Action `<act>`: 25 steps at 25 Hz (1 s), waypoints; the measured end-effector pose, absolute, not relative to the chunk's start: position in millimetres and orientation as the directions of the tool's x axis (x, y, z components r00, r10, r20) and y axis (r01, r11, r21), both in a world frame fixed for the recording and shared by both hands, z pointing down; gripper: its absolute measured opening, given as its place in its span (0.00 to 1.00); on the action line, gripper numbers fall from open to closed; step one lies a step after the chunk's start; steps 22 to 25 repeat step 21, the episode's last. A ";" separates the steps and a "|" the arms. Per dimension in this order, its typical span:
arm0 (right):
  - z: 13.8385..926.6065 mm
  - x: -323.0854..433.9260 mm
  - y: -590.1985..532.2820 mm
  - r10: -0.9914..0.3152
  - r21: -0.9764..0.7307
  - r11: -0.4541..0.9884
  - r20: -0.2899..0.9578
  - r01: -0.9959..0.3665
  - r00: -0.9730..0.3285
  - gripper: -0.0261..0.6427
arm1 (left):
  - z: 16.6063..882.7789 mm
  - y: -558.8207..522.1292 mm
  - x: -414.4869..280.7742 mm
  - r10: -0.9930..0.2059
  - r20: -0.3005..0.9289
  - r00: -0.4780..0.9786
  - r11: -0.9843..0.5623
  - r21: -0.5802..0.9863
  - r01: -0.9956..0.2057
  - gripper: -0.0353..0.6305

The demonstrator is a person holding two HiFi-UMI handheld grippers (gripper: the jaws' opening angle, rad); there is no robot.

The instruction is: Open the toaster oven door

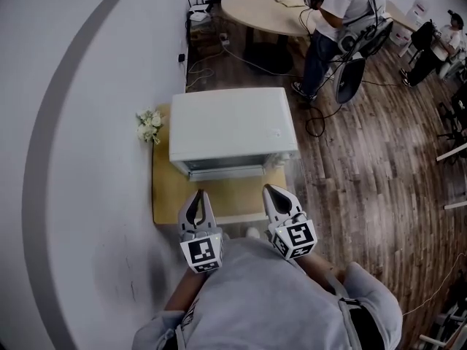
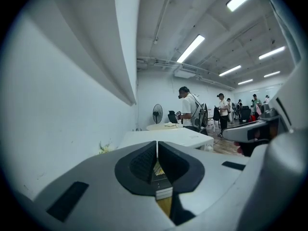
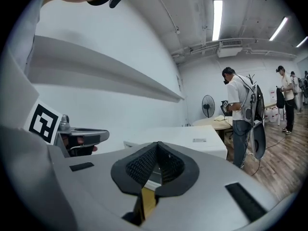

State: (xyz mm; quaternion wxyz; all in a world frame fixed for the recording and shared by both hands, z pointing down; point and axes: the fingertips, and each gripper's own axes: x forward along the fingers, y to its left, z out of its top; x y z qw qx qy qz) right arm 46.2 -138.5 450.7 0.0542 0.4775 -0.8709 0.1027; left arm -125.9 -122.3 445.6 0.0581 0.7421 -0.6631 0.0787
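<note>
A white toaster oven (image 1: 233, 128) stands on a small yellow-topped table (image 1: 166, 195), its door facing me and closed. My left gripper (image 1: 196, 195) hovers just in front of the oven's lower left, jaws shut with nothing between them. My right gripper (image 1: 271, 190) sits level with it near the oven's lower right, also shut and empty. In the left gripper view the closed left gripper (image 2: 157, 144) points at the oven's white top (image 2: 168, 137). The right gripper view shows the shut right gripper (image 3: 157, 145) before the oven (image 3: 185, 138).
A bunch of white flowers (image 1: 149, 125) lies at the table's back left against the white wall. Behind the oven are a round table (image 1: 266, 7), a floor fan (image 1: 350, 77), cables on the wooden floor, and a person (image 1: 339, 9) standing. More people stand further off on the right.
</note>
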 end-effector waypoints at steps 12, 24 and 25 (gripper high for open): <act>451.6 42.7 -141.1 -0.815 -0.094 0.538 0.193 -0.838 -0.546 0.04 | 447.3 -127.1 -122.7 -0.973 0.198 0.122 -0.128 -0.019 -0.992 0.07; 451.5 39.5 -144.0 -0.815 -0.085 0.539 0.197 -0.838 -0.545 0.04 | 447.1 -131.0 -122.8 -0.969 0.207 0.134 -0.139 -0.010 -0.990 0.07; 451.5 39.5 -144.0 -0.815 -0.085 0.539 0.197 -0.838 -0.545 0.04 | 447.1 -131.0 -122.8 -0.969 0.207 0.134 -0.139 -0.010 -0.990 0.07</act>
